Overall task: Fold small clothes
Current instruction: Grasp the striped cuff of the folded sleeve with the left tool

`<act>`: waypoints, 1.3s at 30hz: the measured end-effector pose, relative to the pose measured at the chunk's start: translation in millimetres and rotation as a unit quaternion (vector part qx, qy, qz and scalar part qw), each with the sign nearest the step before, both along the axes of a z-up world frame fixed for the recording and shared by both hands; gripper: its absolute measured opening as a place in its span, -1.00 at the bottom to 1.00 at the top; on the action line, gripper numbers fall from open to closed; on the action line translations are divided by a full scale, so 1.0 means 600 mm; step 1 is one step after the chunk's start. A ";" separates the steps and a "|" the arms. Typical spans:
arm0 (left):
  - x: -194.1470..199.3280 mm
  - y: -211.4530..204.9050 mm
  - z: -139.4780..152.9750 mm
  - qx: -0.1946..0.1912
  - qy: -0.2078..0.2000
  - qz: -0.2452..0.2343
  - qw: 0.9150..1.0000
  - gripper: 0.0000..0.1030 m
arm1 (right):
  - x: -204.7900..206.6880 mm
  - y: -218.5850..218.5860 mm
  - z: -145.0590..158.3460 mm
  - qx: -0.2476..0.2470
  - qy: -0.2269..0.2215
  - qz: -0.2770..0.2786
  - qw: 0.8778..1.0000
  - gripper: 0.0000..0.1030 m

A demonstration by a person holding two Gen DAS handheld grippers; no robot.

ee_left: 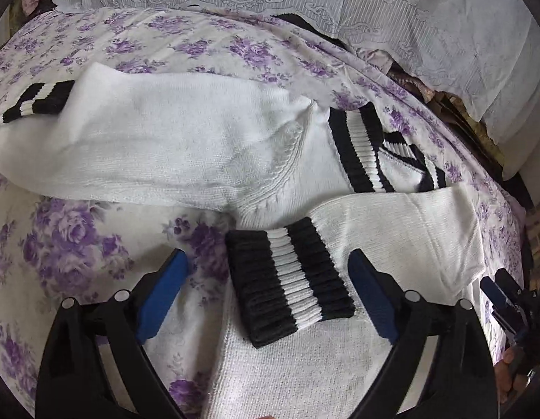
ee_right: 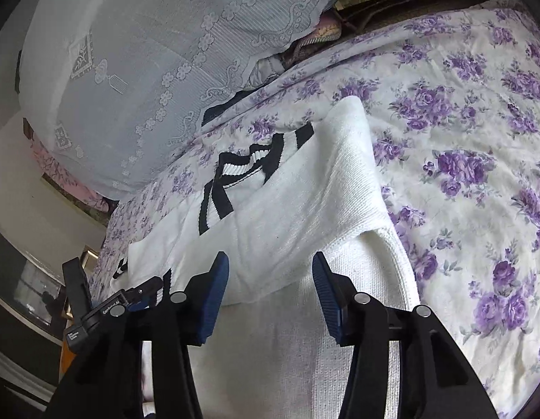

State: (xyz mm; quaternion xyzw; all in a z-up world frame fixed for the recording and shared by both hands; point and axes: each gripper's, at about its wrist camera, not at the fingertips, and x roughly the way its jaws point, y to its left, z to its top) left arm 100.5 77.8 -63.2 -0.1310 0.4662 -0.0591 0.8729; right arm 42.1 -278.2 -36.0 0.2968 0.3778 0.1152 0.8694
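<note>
A purple-flowered cotton bedsheet (ee_left: 78, 244) covers the bed, and on it lies one white knitted sweater with black-and-white ribbed trim (ee_left: 172, 146), spread flat with one sleeve folded across its body. It looks soft, light and limp, likely to sag and stretch, so the thicker ribbed cuff (ee_left: 287, 279) seems the surest hold. Two cuffs and one striped collar show. The left gripper (ee_left: 266, 289) straddles that cuff, jaws wide, not pinching; the right gripper (ee_right: 270, 296) hovers half-spread, empty, over the knit.
</note>
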 end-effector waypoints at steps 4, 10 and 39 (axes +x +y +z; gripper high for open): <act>-0.002 -0.008 0.003 0.007 -0.012 -0.003 1.000 0.59 | 0.008 -0.012 -0.015 0.029 0.017 -0.001 0.999 -0.09; 0.003 -0.019 -0.002 0.041 -0.012 -0.010 0.999 0.51 | 0.051 -0.014 -0.034 0.042 0.057 -0.009 0.997 -0.09; -0.027 0.024 0.011 -0.101 0.009 -0.063 0.993 0.19 | 0.034 -0.070 -0.073 0.089 0.062 -0.048 0.993 -0.30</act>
